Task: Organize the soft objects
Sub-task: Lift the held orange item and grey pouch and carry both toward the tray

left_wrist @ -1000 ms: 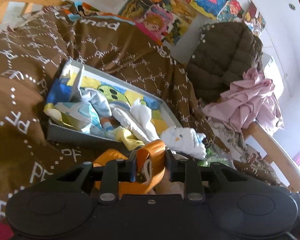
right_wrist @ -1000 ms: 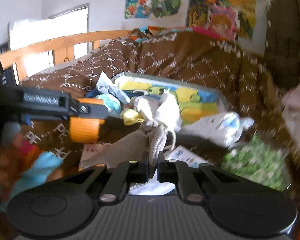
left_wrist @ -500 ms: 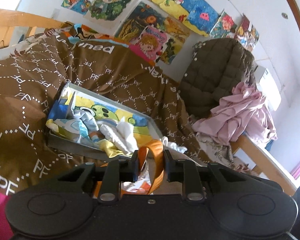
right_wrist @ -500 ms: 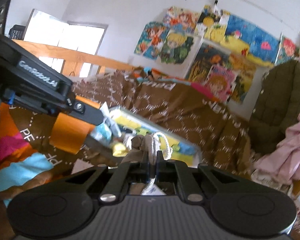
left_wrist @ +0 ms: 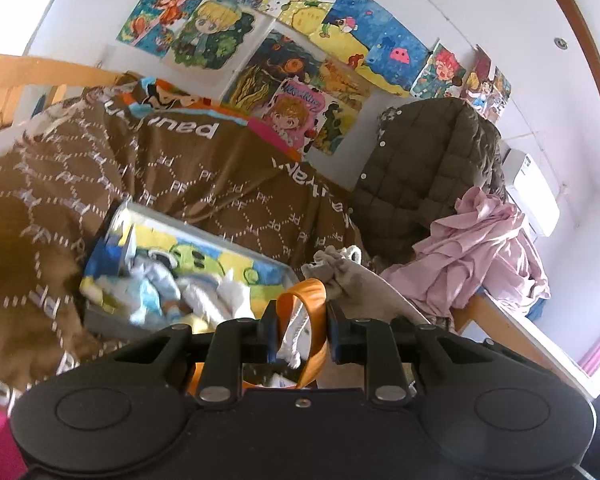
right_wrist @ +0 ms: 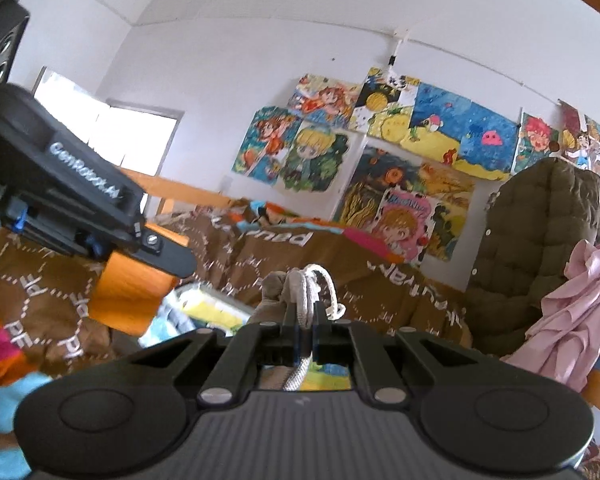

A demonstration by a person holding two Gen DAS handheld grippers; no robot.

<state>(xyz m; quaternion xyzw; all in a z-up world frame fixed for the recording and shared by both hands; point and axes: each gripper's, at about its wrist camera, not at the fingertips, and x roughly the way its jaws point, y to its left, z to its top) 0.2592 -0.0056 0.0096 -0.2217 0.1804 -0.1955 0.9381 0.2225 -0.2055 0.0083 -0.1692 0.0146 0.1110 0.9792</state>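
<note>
Two grippers are busy with one beige drawstring pouch [left_wrist: 356, 284], held up above the bed [left_wrist: 180, 184]. From the right wrist view, the right gripper [right_wrist: 305, 320] has its jaws together, clamped on the pouch's white cord [right_wrist: 306, 294] at the gathered neck. From the left wrist view, the left gripper [left_wrist: 300, 326] has its jaws a little apart with an orange strap [left_wrist: 306, 320] and some white cloth between them; whether the pads press on the strap I cannot tell.

Several soft items, pale blue, white and yellow, already lie in the grey tray [left_wrist: 112, 322] on the brown blanket, so part of the sorting looks done. They are heaped loosely, not folded. The pouch itself is not yet put down anywhere, and I judge closing or placing it to be the step in hand. A pink garment [left_wrist: 484, 248] and a quilted jacket [left_wrist: 428, 168] hang at the bed's end; whether they belong to the job is unclear.
</note>
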